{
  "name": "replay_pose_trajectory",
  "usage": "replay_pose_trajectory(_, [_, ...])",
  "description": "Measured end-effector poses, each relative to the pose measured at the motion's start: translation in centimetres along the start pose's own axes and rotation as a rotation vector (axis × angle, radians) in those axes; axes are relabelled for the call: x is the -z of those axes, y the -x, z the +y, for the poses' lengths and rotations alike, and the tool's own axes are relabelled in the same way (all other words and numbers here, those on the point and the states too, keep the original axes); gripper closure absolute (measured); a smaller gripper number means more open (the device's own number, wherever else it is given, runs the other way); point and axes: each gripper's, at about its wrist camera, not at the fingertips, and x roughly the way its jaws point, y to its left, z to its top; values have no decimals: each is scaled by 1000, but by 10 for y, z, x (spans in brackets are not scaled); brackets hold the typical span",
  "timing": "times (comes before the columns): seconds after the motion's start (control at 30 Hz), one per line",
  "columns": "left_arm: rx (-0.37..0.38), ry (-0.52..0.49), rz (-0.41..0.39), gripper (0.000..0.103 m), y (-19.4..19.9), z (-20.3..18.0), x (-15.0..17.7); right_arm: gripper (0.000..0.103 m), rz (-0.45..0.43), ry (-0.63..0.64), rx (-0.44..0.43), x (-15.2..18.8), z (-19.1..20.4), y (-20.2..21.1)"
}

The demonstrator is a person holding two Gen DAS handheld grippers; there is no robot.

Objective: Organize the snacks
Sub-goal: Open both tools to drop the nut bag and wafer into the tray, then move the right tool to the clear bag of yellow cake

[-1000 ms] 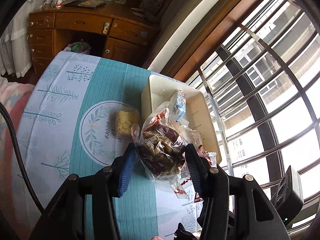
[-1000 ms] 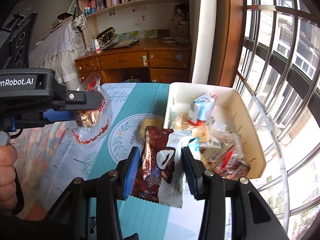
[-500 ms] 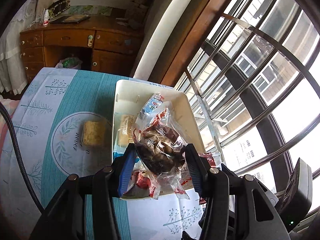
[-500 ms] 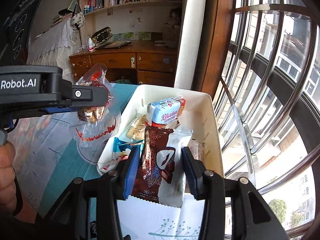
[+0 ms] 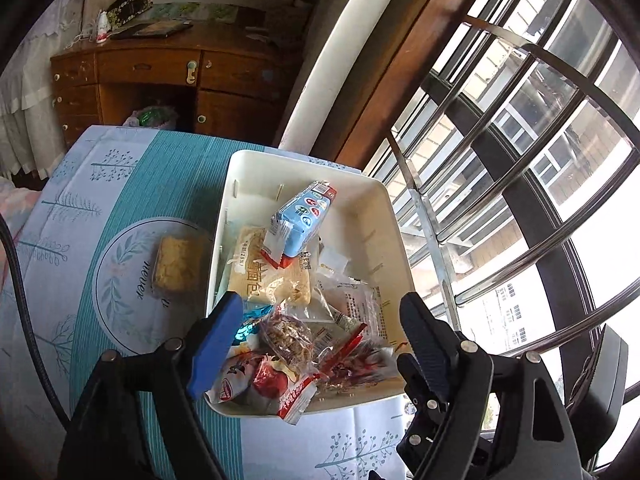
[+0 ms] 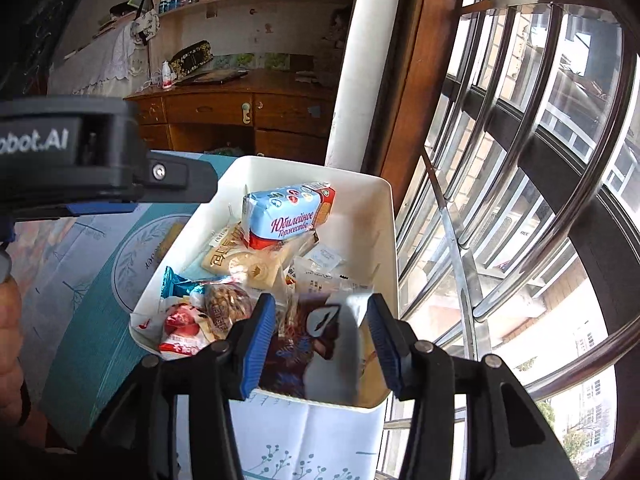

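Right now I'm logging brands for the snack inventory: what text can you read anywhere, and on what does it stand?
"Юбилейное": blue biscuit pack in the white bin.
"obot.AI", cut off at the frame edge: left gripper's body.
"never", partly read: tablecloth circle.
"(25g)", uncertain: bread packet.
Red packet lettering, brown wrapper: unreadable.

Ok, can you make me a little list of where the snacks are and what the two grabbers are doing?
white bin: on the tablecloth, full of snacks
left gripper: jaws just opened wide; clear nut bag below, in bin
right gripper: jaws just opening; brown-and-white packet loose between them
outside bin: yellow cake on tablecloth
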Motion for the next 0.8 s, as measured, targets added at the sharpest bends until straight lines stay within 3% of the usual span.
replay_pose_trajectory(0.23, [-44,68,29,23,5,25,1,46,15,-27,-24,0,-2,-1])
replay_pose_trajectory(0.57, [-191,92,57,23,25,64,13,45,33,-63,-90,-2,11,-3])
replay_pose_trajectory(0.8, [-254,92,62,23,45,89,22,45,31,-80,-155,-5,35,-2])
